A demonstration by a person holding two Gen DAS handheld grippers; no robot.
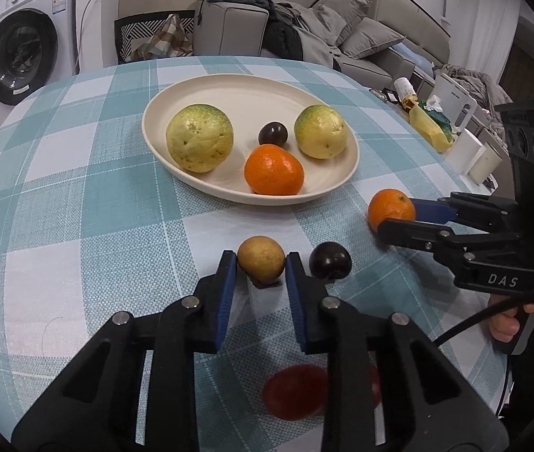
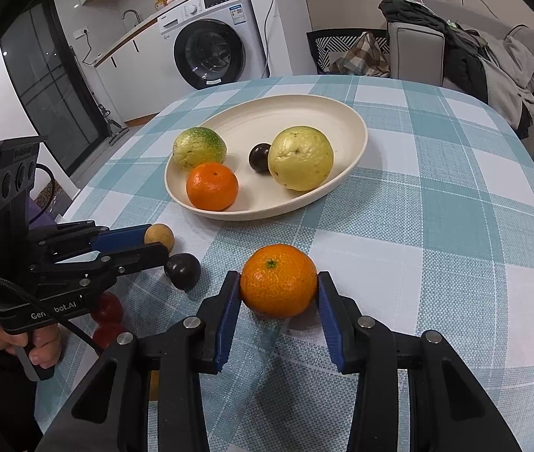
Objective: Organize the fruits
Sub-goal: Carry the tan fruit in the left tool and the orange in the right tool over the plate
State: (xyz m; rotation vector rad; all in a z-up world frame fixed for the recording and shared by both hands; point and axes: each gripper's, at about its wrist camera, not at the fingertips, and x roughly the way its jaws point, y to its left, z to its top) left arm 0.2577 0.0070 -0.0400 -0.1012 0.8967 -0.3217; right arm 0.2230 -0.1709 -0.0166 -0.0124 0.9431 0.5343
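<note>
A cream oval plate on the checked tablecloth holds two yellow-green guavas, a mandarin and a small dark purple fruit. In front of the plate, my left gripper is shut on a small tan round fruit right at the cloth. A dark purple fruit lies just right of it, against the right finger. My right gripper is shut on a second mandarin low on the cloth. Each gripper also shows in the other's view: the right gripper and the left gripper.
Two red fruits lie near the table's front edge, under the left gripper. Beyond the far edge stand a washing machine, a chair and a sofa piled with clothes. A low side table with clutter stands to the right.
</note>
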